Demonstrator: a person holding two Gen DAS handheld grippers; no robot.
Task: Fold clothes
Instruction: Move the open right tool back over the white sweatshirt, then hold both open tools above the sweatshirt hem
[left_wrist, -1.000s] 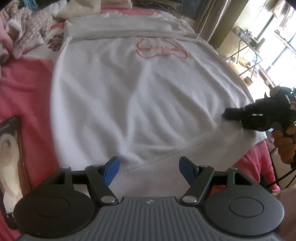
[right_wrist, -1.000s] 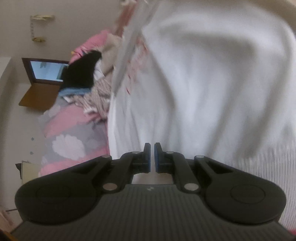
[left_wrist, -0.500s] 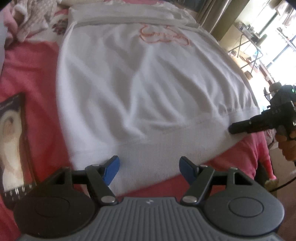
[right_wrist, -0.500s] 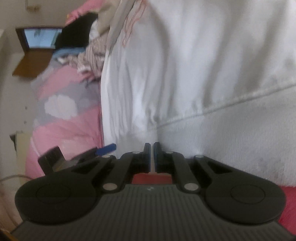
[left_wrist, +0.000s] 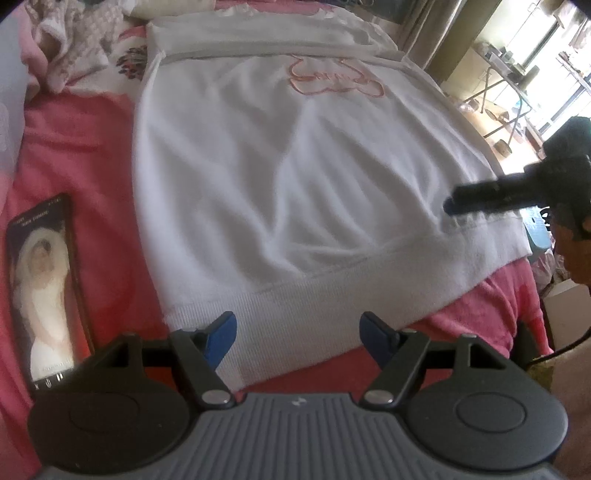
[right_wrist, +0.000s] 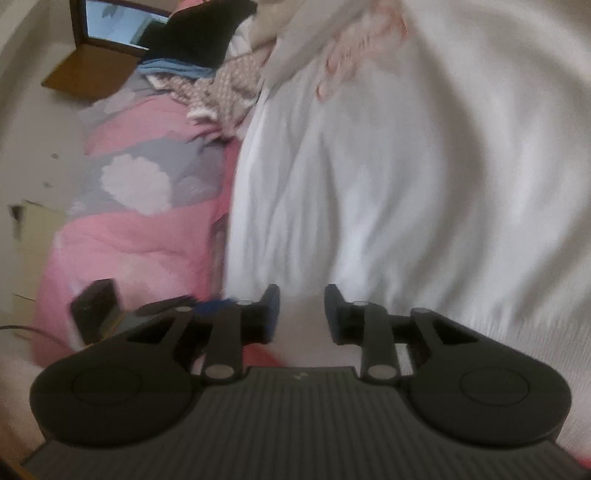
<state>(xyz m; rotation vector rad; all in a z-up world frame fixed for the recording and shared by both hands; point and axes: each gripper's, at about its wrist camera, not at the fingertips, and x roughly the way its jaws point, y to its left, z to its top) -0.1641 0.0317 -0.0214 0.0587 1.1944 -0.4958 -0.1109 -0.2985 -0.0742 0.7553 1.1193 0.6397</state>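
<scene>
Right gripper (right_wrist: 301, 306) opened — sweatshirt (right_wrist: 406, 166) just ahead.

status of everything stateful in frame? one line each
white sweatshirt: spread flat, unfolded, hem nearest
left hand-held gripper: open, empty, at the ribbed hem
right hand-held gripper: open, empty, over the sweatshirt's right side
phone: screen lit, lying on the pink bedcover
clothes pile: unfolded, heaped
</scene>
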